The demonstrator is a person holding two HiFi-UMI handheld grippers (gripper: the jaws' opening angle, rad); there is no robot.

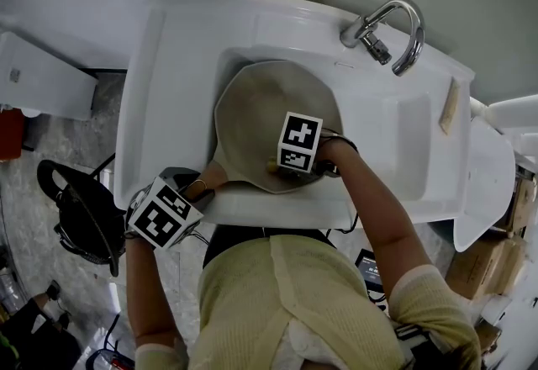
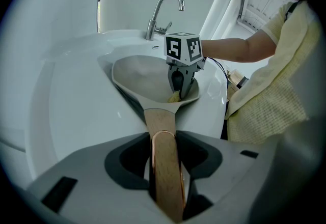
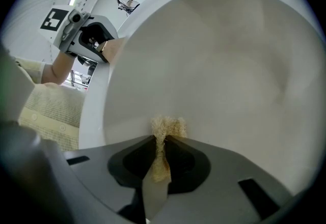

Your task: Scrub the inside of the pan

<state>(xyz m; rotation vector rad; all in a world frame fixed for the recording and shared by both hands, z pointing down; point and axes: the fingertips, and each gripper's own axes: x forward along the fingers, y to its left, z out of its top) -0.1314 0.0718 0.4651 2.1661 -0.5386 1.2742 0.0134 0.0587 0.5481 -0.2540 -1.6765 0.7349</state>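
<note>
Wooden handle [image 2: 162,121] is clamped tight between the jaws of the left gripper [image 2: 165,141], and by it the pan [image 2: 142,73] is held steady over the white sink [image 1: 395,133]. From the head view the pan is seen lying in the basin, below and left of the tap [image 1: 402,23], with its handle reaching back over the near rim of the sink towards the person.

Now to the right gripper [image 3: 162,141]: its jaws are closed on a yellowish, fibrous scrubbing pad [image 3: 168,127], pinched so that a tuft sticks out past the tips. That tuft is pressed against the pale inner surface of the pan, low on the near side, close to where the handle joins. In the left gripper view the same contact can be made out, with the right gripper standing nearly upright inside the bowl of the pan.

So the scrubbing step itself is judged to be in hand, not the reaching or the picking up. No suds or water can be made out on the surface, and how much has been covered cannot be told.

For the next move, the pad would need to be swept across the floor of the pan and up its far wall, with pressure kept on so the tuft is not dragged out of the jaws. A firm hold on the handle is called for, so the pan is not turned or slid in the basin.
</note>
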